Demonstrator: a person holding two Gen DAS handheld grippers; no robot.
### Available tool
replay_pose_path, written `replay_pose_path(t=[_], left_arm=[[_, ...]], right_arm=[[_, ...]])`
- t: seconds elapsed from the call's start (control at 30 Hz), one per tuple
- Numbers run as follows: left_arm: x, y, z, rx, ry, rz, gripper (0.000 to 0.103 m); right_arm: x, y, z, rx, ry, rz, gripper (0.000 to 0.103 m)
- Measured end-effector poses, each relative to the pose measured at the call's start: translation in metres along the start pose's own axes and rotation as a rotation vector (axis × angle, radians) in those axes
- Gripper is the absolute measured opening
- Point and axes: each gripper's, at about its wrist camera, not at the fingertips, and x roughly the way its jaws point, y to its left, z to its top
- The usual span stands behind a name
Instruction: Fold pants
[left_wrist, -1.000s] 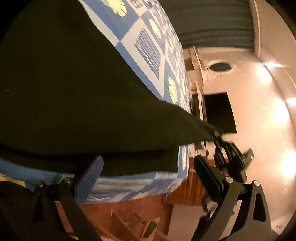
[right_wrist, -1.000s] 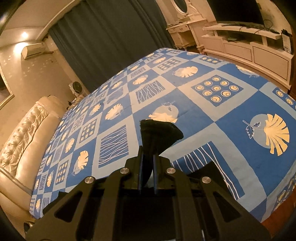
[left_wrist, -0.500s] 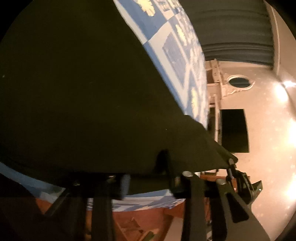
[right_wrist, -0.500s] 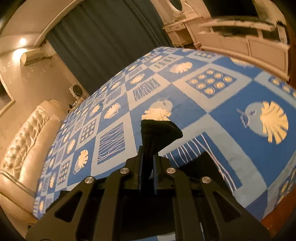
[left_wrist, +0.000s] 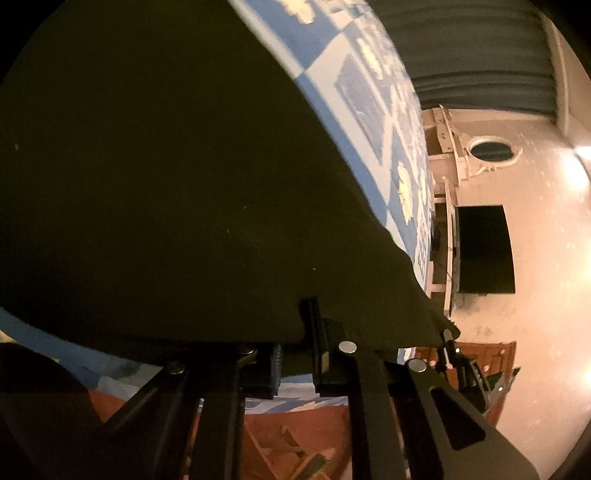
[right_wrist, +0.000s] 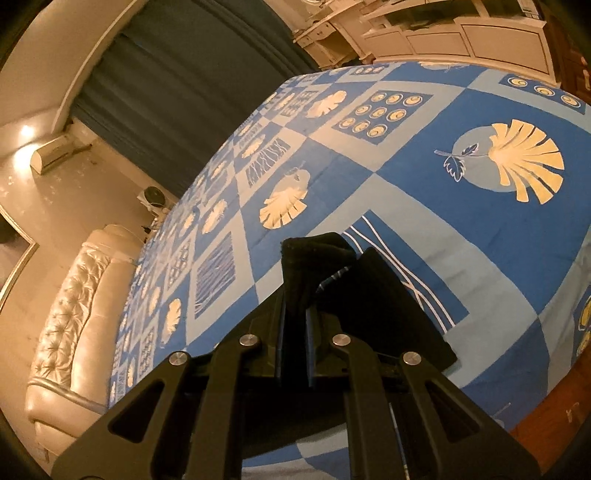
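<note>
No legible text, seemingly, anywhere.

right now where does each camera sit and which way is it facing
Left wrist: on the left gripper, looking along its fingers across the dark pants and blue patterned bedspread; the right gripper shows beyond, at the cloth's far corner.
Right wrist: on the right gripper, facing over the bedspread toward the curtain, its fingers pinching the pants.
Shared: pants, bedspread, curtain.

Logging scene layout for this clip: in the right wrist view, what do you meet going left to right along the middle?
Padded cream headboard → blue patterned bedspread → black pants pinched in the right gripper → large shell print.
</note>
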Motion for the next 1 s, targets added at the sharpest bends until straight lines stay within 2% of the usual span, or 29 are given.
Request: replay_pose_path(t=[0.1, 0.3, 0.4, 0.5, 0.57, 0.6, 0.67, 0.73, 0.87, 0.9, 0.93, 0.97, 1.0], left_arm=[[-0.004, -0.006, -0.006, 0.044, -0.013, 0.006, 0.012], [0.004, 0.0, -0.016, 0.094, 0.016, 0.039, 0.012], [0.012, 0.005, -0.015, 0.096, 0.027, 0.045, 0.012], [0.013, 0.002, -0.014, 0.124, 0.022, 0.055, 0.012], [0.01, -0.002, -0.015, 0.142, 0.017, 0.057, 0.014], [0.006, -0.004, -0.017, 0.156, 0.016, 0.056, 0.017], [-0.001, -0.007, -0.022, 0.174, 0.025, 0.045, 0.022], [-0.01, -0.011, -0.03, 0.204, 0.035, 0.038, 0.023], [-0.029, -0.023, -0.038, 0.316, 0.021, 0.026, 0.023], [-0.037, -0.026, -0.035, 0.347, 0.003, 0.025, 0.031], [-0.045, -0.028, -0.031, 0.372, -0.023, 0.029, 0.045], [-0.051, -0.027, -0.026, 0.388, -0.048, 0.036, 0.052], [-0.058, -0.026, -0.018, 0.409, -0.083, 0.047, 0.056]], right_arm=[[-0.009, -0.003, -0.003, -0.003, -0.004, 0.005, 0.008], [-0.009, -0.03, -0.025, 0.033, 0.032, -0.048, 0.008], [-0.004, -0.056, -0.037, 0.113, 0.059, -0.078, 0.015], [-0.014, -0.073, -0.038, 0.169, 0.015, -0.117, 0.02], [-0.028, -0.08, -0.031, 0.196, -0.035, -0.132, 0.035], [-0.031, -0.081, -0.026, 0.192, -0.039, -0.136, 0.047], [-0.026, -0.083, -0.013, 0.164, 0.016, -0.125, 0.059], [-0.015, -0.087, -0.004, 0.143, 0.053, -0.096, 0.066], [0.025, -0.096, 0.007, 0.143, 0.198, 0.01, 0.071], [0.036, -0.096, 0.006, 0.138, 0.243, 0.042, 0.074], [0.043, -0.095, 0.005, 0.12, 0.266, 0.059, 0.075], [0.044, -0.093, 0.005, 0.102, 0.27, 0.055, 0.075], [0.045, -0.089, 0.005, 0.075, 0.281, 0.05, 0.069]])
